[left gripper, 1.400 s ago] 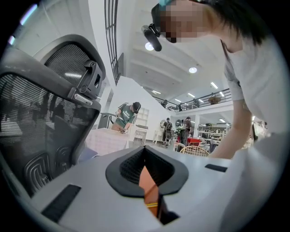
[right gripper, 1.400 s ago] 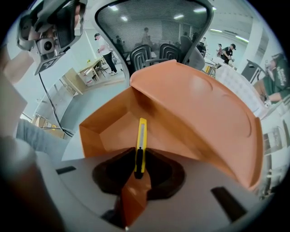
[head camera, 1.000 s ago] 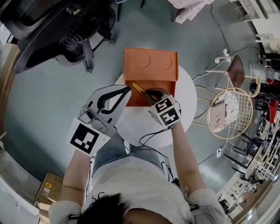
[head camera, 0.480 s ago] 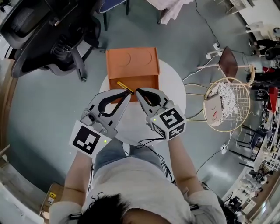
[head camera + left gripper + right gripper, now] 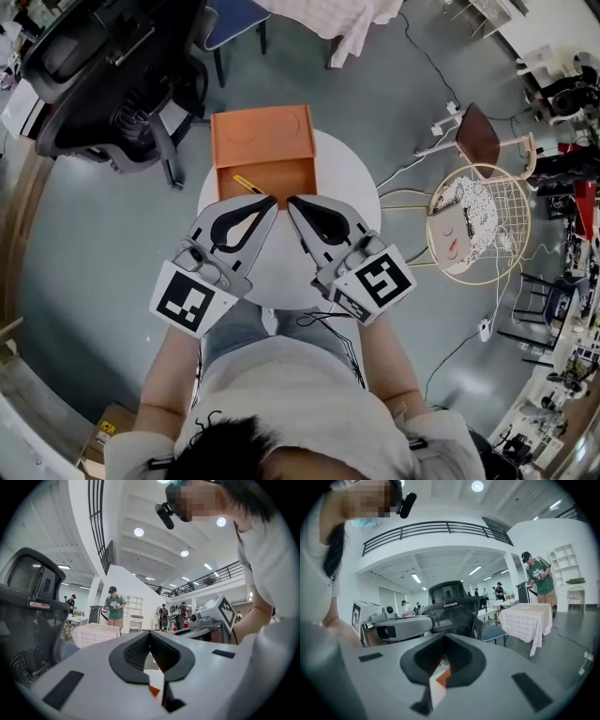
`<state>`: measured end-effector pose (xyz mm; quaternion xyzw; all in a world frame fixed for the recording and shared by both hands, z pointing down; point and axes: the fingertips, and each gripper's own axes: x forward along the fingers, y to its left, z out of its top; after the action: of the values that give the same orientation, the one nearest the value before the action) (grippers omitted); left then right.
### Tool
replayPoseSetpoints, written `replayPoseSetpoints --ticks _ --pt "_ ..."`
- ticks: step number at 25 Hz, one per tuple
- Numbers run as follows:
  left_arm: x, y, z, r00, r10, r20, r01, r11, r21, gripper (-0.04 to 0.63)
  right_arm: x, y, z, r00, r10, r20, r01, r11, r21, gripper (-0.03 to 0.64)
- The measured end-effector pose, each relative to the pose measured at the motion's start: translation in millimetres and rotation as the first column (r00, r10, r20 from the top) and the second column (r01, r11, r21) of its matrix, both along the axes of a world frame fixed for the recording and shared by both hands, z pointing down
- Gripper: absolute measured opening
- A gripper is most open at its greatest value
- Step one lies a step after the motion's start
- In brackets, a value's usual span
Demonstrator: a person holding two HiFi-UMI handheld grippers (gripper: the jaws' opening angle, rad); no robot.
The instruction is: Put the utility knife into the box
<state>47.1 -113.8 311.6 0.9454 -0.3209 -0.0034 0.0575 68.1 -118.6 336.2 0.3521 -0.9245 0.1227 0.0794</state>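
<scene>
The orange box (image 5: 263, 141) stands open at the far edge of the round white table (image 5: 349, 195). The yellow utility knife (image 5: 247, 184) lies inside its tray, near the left side. My left gripper (image 5: 272, 199) and right gripper (image 5: 291, 200) rest side by side just in front of the box, tips nearly touching each other. Both are shut with nothing between the jaws. In the left gripper view the jaws (image 5: 150, 635) meet at a point, and in the right gripper view (image 5: 442, 638) likewise. Neither touches the knife.
A black office chair (image 5: 103, 75) stands at the far left. A wire chair with a patterned cushion (image 5: 478, 225) is to the right of the table. A cloth-covered table (image 5: 328, 19) is beyond the box. Cables run over the floor on the right.
My right gripper has drawn back from the box toward me, leaving the knife lying in the tray. It now sits beside the left gripper, which has hardly moved.
</scene>
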Motion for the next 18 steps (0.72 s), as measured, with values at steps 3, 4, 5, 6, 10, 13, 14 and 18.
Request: replayPoseSetpoints --ticks 3,4,5,6,10,13,14,18 --pt "9.0 12.2 -12.2 1.0 -0.02 -0.019 0.02 1.0 0.011 0.009 9.7 15.1 -23.2 0.999 -0.01 0.034 0.009 0.999 0.052 0.006" --pt "11.5 16.3 -14.9 0.999 -0.027 -0.023 0.028 0.999 0.015 0.009 12.9 19.9 -29.2 0.999 -0.014 0.042 0.011 0.998 0.068 0.006" --pt "13.9 20.3 -17.2 0.999 -0.035 -0.024 0.035 0.999 0.021 0.009 16.0 24.5 -34.6 0.999 -0.018 0.048 0.014 0.996 0.083 0.006" --pt "16.3 24.2 -19.1 0.999 -0.042 -0.023 0.043 0.999 0.027 0.009 18.9 29.0 -39.5 0.998 -0.024 0.052 0.019 0.995 0.099 0.006" --pt "25.6 38.1 -30.0 0.997 -0.075 -0.021 0.076 0.994 0.077 0.009 28.5 46.0 -53.8 0.997 -0.054 0.052 0.046 0.987 0.152 0.006" --pt "31.1 47.0 -36.1 0.995 -0.095 -0.024 0.097 0.99 0.101 0.009 34.2 55.4 -61.8 0.996 -0.074 0.058 0.063 0.983 0.173 0.006" --pt "33.1 50.1 -36.5 0.995 -0.102 -0.019 0.103 0.99 0.098 0.009 36.2 58.2 -64.0 0.995 -0.081 0.059 0.069 0.981 0.18 0.006" --pt "41.6 60.3 -44.4 0.991 -0.129 -0.031 0.132 0.983 0.125 0.009 42.7 69.9 -70.6 0.992 -0.113 0.059 0.099 0.974 0.205 0.006"
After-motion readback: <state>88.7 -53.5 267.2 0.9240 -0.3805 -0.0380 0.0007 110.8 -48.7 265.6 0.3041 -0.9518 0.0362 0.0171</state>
